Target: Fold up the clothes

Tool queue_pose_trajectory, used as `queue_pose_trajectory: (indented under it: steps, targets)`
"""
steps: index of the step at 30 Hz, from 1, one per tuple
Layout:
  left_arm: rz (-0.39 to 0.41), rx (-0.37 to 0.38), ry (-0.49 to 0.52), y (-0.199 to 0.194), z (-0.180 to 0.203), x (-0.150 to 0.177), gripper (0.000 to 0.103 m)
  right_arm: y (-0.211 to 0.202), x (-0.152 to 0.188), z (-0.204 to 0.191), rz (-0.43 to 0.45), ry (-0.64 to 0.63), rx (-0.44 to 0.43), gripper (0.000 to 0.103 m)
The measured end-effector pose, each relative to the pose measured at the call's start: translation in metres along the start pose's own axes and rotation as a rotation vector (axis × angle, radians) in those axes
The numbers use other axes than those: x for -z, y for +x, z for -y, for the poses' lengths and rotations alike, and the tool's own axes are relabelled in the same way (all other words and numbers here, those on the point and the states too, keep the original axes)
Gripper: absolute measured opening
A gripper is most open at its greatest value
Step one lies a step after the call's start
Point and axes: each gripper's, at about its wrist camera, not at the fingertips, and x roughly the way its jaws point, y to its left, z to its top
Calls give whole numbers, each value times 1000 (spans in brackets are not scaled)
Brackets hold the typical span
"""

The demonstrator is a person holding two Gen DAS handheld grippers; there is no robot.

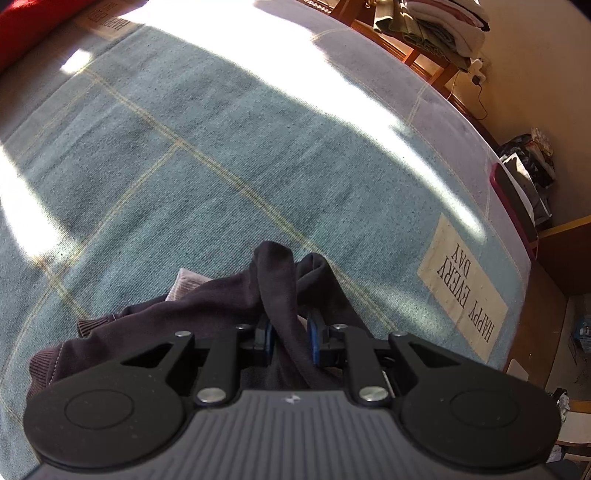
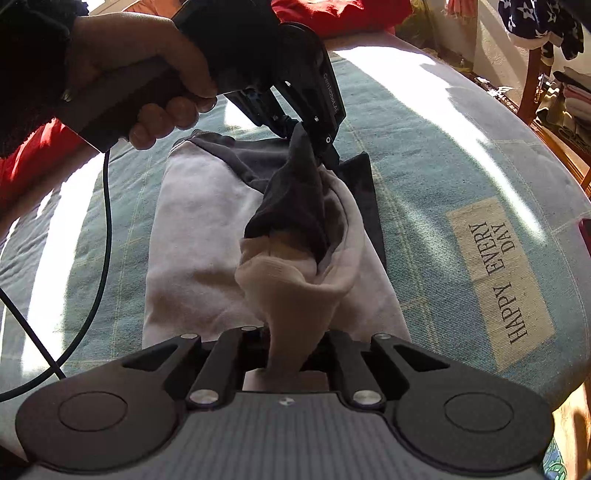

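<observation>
A white sweatshirt (image 2: 192, 229) with dark grey sleeves lies on the teal blanket (image 2: 443, 166). My right gripper (image 2: 291, 343) is shut on a bunched fold of its white cloth, lifted off the garment. Farther back, a hand (image 2: 147, 74) holds my left gripper (image 2: 314, 147), which pinches a dark grey fold (image 2: 291, 199) joined to that same raised ridge. In the left wrist view, the left gripper (image 1: 290, 332) is shut on a strand of the dark fabric (image 1: 207, 306) between its blue pads (image 1: 267, 334). A bit of white cloth (image 1: 184, 286) shows behind the dark fabric.
A "HAPPY EVERY DAY" patch (image 2: 498, 280) sits on the blanket to the right, near the bed's edge. Red fabric (image 2: 332, 14) lies at the far side. A wooden chair with stacked clothes (image 1: 436, 29) stands beyond the bed. A black cable (image 2: 107, 221) hangs at left.
</observation>
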Motion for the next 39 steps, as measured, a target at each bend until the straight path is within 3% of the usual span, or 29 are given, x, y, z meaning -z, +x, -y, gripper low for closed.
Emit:
queue_pose_trajectory:
  steps: [4, 6, 8, 12, 15, 17, 20, 24, 28, 30, 36, 39]
  targets:
    - [9, 8, 34, 5, 8, 0, 22, 5, 6, 9, -14, 35, -10, 10]
    - [15, 27, 37, 7, 10, 1, 30, 5, 11, 14, -21, 72, -32, 10]
    - [31, 40, 43, 6, 13, 0, 36, 7, 15, 22, -31, 124, -53, 17]
    - [69, 138, 36, -6, 17, 2, 39, 7, 27, 42, -47, 219, -61, 24]
    - [89, 173, 62, -24, 22, 8, 44, 1, 36, 58, -62, 264, -30, 26]
    - [112, 164, 84, -38, 20, 17, 47, -8, 39, 65, -62, 264, 7, 33]
    - [161, 137, 107, -63, 8, 39, 50, -26, 33, 70, -23, 231, 44, 35]
    - [192, 59, 110, -77, -13, 78, 57, -32, 15, 65, 46, 154, 22, 35]
    - [209, 104, 49, -70, -30, 109, 58, -8, -1, 54, 52, 98, -18, 32]
    - [218, 127, 28, -62, -34, 120, 59, 8, -1, 50, 15, 69, 16, 8]
    - [255, 145, -14, -33, -41, 128, 61, 12, 15, 57, -36, 42, 48, 7]
    - [314, 155, -9, -50, -39, 125, 62, -5, 7, 49, -15, 14, 58, 13]
